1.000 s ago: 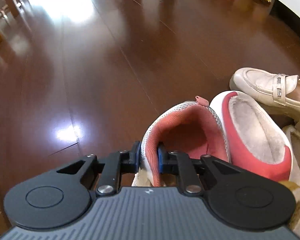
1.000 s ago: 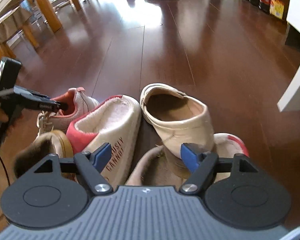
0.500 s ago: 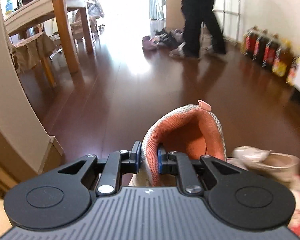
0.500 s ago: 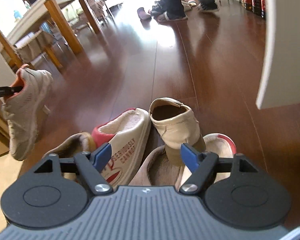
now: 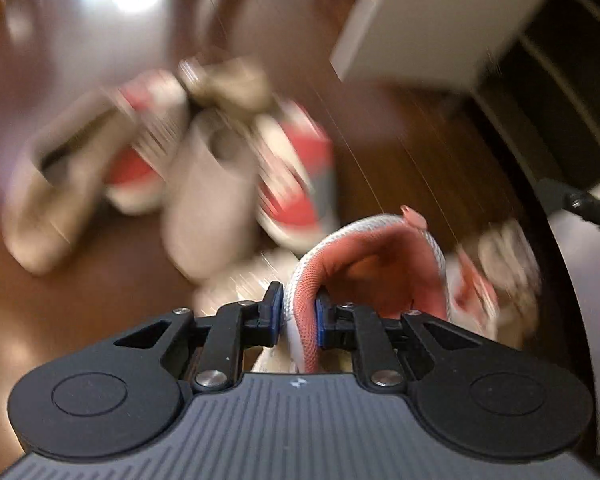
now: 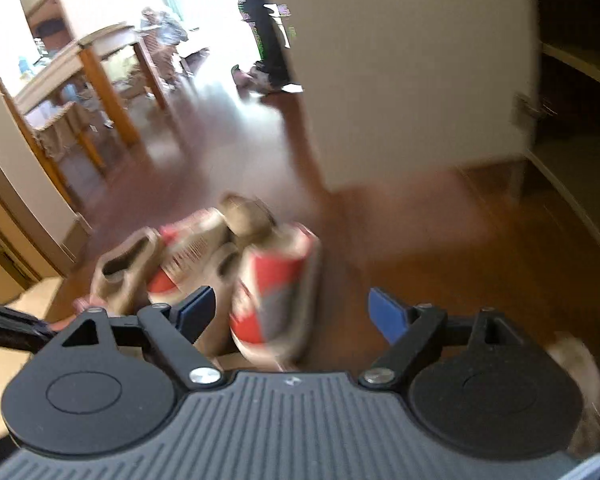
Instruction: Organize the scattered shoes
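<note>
A heap of shoes (image 5: pixel 172 168) lies on the dark wood floor (image 5: pixel 60 320), left of centre in the left wrist view, blurred: a tan slipper at the far left, then cream and red ones with print on the sides, a pale one in the middle. They look soft, light and floppy, so I judge a pinch on a heel rim or the collar edge will carry one, though the toe will swing and dangle.

Moving right, the left gripper (image 5: pixel 299 314) is pinched narrow on the sneaker (image 5: pixel 364 264), its blue pads on either side of the collar wall. The sneaker has a white knit outer, a coral lining and a small pink heel tab; it hangs off the floor below the jaws. The knit looks thin and yielding, so the hold is on fabric alone and could slip if swung hard. Just right of it lies what seems another white and coral shoe, too blurred to be sure. A white cabinet (image 5: pixel 440 20) with dark shelves stands upper right.

In the right wrist view the right gripper (image 6: pixel 290 312) is wide, its jaws opening, nothing between them; the heap lies beyond on the floor
</note>
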### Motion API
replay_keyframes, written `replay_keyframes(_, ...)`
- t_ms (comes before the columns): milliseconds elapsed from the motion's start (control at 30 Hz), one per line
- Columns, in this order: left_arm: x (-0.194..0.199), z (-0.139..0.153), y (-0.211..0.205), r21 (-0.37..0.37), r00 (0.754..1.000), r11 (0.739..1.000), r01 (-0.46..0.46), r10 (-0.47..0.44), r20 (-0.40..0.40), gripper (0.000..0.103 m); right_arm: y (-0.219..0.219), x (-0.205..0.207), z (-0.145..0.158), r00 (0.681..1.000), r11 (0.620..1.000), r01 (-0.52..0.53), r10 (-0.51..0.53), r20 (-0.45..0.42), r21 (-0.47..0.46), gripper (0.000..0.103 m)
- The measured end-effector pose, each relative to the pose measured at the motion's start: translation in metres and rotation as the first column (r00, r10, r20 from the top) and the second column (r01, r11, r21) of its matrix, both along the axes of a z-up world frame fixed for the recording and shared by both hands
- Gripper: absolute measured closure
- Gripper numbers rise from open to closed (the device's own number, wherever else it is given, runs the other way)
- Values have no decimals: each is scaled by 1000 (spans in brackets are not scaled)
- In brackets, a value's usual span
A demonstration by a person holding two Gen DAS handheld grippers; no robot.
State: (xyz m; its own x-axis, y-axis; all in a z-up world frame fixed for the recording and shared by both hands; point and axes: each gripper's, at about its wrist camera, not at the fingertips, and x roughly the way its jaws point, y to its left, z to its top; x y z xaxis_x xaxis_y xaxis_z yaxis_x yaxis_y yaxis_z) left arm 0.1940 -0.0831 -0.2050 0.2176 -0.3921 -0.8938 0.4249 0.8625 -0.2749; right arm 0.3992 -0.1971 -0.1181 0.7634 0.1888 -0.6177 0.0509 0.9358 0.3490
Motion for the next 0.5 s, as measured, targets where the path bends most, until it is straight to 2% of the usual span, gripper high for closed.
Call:
replay_keyframes(67, -12, -27, -20, 12, 999, 1000, -13, 13, -51, 83, -5, -15, -12, 1000, 1000, -9, 9, -29, 5, 21)
replay_keyframes(100, -17, -45, -34, 10, 995, 999, -34, 35, -95, 82, -7, -30, -33, 997, 999, -38, 38, -65, 3, 21)
replay_keyframes(200, -17, -76, -49, 19, 975, 996, -89, 91, -202, 78, 0, -44, -68, 976, 986, -166, 166, -140, 14, 21)
replay_keyframes(233, -17, -78, -48, 27, 971, 995, -98, 101, -218, 78, 4, -47, -79, 964, 977, -211, 214, -159, 32, 21)
replay_keyframes(267, -22, -75, -47, 18, 975, 994, -106, 108, -195, 77, 5, -48, -82, 960, 974, -224, 227, -164, 34, 20)
replay_keyframes(300, -27, -72, -47, 9, 979, 993, -115, 115, -169, 76, 13, -50, -97, 936, 955, -289, 297, -189, 68, 19)
replay_keyframes(333, -31, -66, -45, 5, 986, 995, -98, 97, -138, 71, 22, -53, -112, 904, 929, -355, 370, -213, 107, 19)
replay_keyframes(367, -37, -61, -42, 15, 992, 996, -86, 87, -96, 60, 31, -53, -122, 887, 915, -387, 403, -227, 112, 19)
replay_keyframes(400, -43, -56, -39, 26, 996, 997, -76, 77, -54, 57, 40, -52, -130, 869, 902, -416, 432, -242, 115, 19)
replay_keyframes(433, -48, -55, -34, 69, 997, 995, -76, 77, -15, 57, 49, -52, -139, 850, 888, -445, 460, -256, 119, 19)
replay_keyframes(500, -58, -61, -20, 103, 996, 991, -84, 85, -11, 57, 63, -50, -151, 839, 879, -460, 476, -263, 124, 19)
